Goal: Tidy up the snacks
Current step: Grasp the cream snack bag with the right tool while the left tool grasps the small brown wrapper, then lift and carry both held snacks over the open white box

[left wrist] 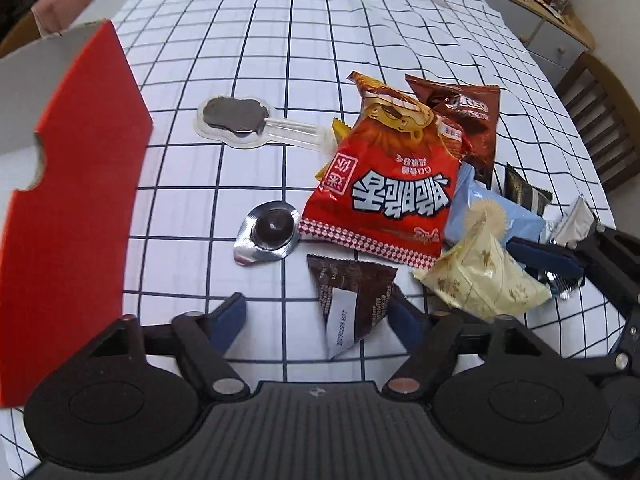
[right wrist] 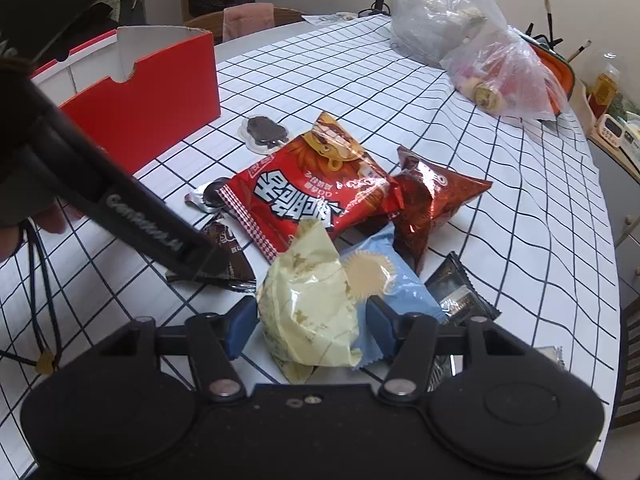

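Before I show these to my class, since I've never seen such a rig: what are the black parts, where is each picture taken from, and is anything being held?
No robot here: a person carries two handheld grippers, each with a fisheye camera looking along its blue-padded jaws. The left gripper is open around a dark brown wrapper on the checked tablecloth. The right gripper has its jaws on either side of a pale yellow packet; whether it grips is unclear. Also there: a red snack bag, a brown Oreo bag, a light blue packet and a red box.
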Demonstrator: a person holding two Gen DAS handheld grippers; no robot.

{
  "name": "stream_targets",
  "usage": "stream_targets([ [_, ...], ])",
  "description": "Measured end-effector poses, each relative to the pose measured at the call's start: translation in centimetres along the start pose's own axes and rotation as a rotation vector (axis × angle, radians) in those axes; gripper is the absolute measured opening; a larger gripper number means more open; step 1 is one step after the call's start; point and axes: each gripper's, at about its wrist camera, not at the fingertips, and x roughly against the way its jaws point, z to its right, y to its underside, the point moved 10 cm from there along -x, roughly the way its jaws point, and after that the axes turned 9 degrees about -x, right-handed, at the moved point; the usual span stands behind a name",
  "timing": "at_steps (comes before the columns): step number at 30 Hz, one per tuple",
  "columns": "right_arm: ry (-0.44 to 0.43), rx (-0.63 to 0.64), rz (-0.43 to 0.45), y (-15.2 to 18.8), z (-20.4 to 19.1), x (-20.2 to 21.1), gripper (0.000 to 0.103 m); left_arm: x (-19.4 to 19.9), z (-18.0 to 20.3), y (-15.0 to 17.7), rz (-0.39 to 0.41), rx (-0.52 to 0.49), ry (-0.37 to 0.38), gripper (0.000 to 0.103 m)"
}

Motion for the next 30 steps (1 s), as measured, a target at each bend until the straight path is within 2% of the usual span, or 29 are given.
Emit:
stream_targets([
  [4,-0.009,0.012,-0.008,0.0,-0.4,-0.1,0.052,-0.4,0.6,-0.3,-0.028,-0.013,0.031,0.059],
  [6,-0.02,0.008,-0.014,0.0,-0.5,-0.1,0.05,-0.5,0.9,-0.3,-0.036,-0.018,0.037,0.056],
  [12,-0.026,-0.005,-0.019,0.1,-0.7,0.1,0.044,-1.0,1.2,-0.6,-0.051,-0.003,0.088,0.035],
  [20,-0.035,-0.046,-0.003,0.0,-0.9,1.0,0.034,-0.6,1.3,-0.5,-0.039,0.01,0.086,0.029],
  [30,-0.062,-0.101,0.033,-0.2,-1.0,4.3,0.033,2.4,0.3,0.3,0.014,0.079,0.082,0.028],
])
